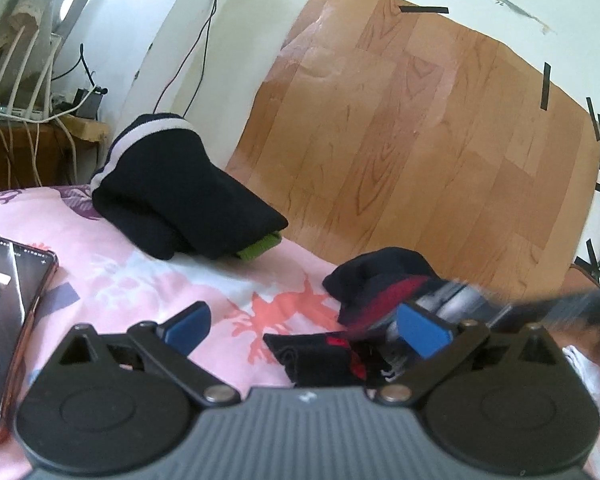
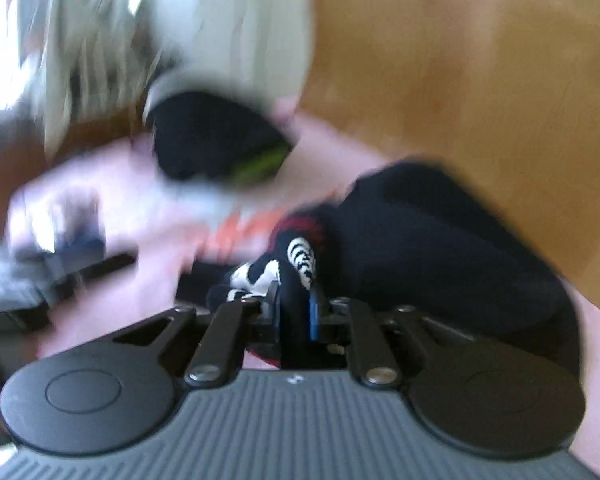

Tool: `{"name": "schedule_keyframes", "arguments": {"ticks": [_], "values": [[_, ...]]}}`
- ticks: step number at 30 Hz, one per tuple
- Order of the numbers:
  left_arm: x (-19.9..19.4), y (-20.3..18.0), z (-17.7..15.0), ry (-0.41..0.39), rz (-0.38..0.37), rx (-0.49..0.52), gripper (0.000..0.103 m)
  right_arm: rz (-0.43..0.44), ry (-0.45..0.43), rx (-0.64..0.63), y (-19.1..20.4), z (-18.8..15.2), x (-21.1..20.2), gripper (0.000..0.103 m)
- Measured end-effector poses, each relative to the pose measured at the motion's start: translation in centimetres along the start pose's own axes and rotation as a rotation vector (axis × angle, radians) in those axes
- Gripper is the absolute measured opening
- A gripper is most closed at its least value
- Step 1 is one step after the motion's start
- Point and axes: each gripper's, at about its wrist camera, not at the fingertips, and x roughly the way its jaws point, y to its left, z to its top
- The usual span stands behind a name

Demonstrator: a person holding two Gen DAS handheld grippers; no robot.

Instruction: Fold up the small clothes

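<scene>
Folding underway | done: folded pile (image 1: 172, 196) at bed's far edge | left gripper (image 1: 306, 330) wide, empty | right gripper (image 2: 294, 312) pinching sock (image 2: 284, 276) | dark heap (image 1: 380, 280) unfolded

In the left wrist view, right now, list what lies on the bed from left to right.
Phone → folded black garment with white stripes → black sock with red marks → dark crumpled clothing.
</scene>
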Motion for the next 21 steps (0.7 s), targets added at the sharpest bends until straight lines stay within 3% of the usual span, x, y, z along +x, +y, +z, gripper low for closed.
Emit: {"name": "schedule_keyframes", "arguments": {"ticks": [2,6,9,13,15,17,19,21], "values": [[0.1,-0.1,0.1,0.006,-0.001,0.003,0.103,-0.027,-0.111,0.095,-2.6,1.1,-5.3,0.015],[0.4,0.1,0.1,0.028,-0.006,-0.005,0.103,-0.234,-0.265,0.21,-7.3,0.9,-14.6,0.015],[0.6,-0.1,0.2,0.045,-0.001,0.011,0.103,-0.411,-0.264,0.317,-9.8,-2.4,-18.6,0.016],[1.5,-2.0,-0.1,0.124,-0.025,0.131,0.103,-0.605,-0.155,0.383,-10.7,-8.5,-20.6,0.02],[1.8,-3.4,-0.3,0.149,-0.058,0.208,0.103,-0.719,-0.129,0.383,-10.2,-11.1,-21.7,0.038],[1.9,-4.8,-0.1,0.151,-0.088,0.257,0.103,-0.809,-0.166,0.395,-10.1,-12.7,-23.5,0.056],[2.0,-6.3,0.1,0.15,-0.115,0.293,0.103,-0.75,-0.222,0.413,-9.1,-13.3,-25.3,0.056],[2.7,-8.2,0.3,0.173,-0.163,0.336,0.103,-0.65,-0.216,0.383,-7.1,-13.2,-25.2,0.058]]}}
